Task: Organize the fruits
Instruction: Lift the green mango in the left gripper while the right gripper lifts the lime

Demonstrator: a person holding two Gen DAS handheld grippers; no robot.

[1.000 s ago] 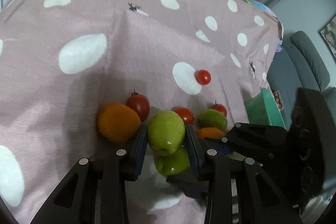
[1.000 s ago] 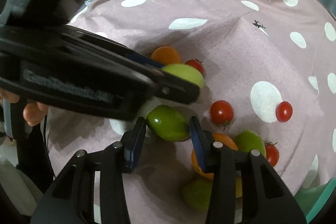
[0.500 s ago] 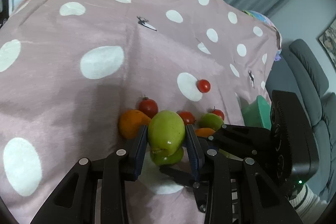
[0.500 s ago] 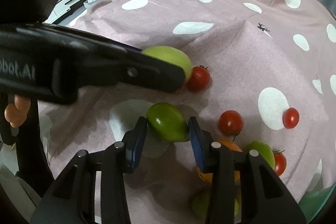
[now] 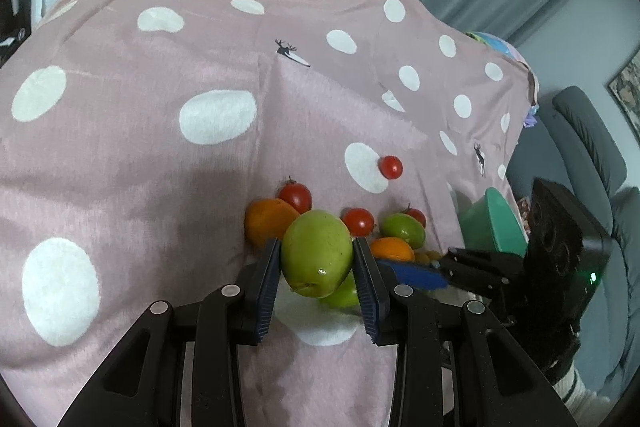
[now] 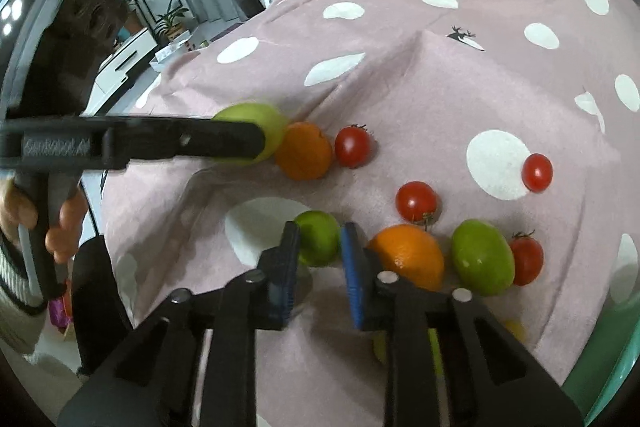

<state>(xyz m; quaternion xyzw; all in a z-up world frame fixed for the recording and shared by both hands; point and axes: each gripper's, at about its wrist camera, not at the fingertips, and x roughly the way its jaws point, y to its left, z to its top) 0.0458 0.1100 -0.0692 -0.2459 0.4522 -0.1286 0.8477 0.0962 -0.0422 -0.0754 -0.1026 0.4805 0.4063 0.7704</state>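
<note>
My left gripper is shut on a large green apple and holds it above the pink dotted cloth. From the right wrist view that apple hangs at the left, beside an orange. My right gripper is low over the cloth. Its jaws are closing, and the blue pads touch both sides of a small green fruit that rests on the cloth. A second orange and an oval green fruit lie just right of it.
Several red tomatoes lie around the pile, among them one by the far orange, one mid-cloth and one on a white dot. A teal bowl stands at the cloth's right edge. A grey armchair is beyond it.
The right jaws have narrowed onto the small green fruit and the right wrist has rolled. The left gripper has drawn back and up a little with the apple still in it.
</note>
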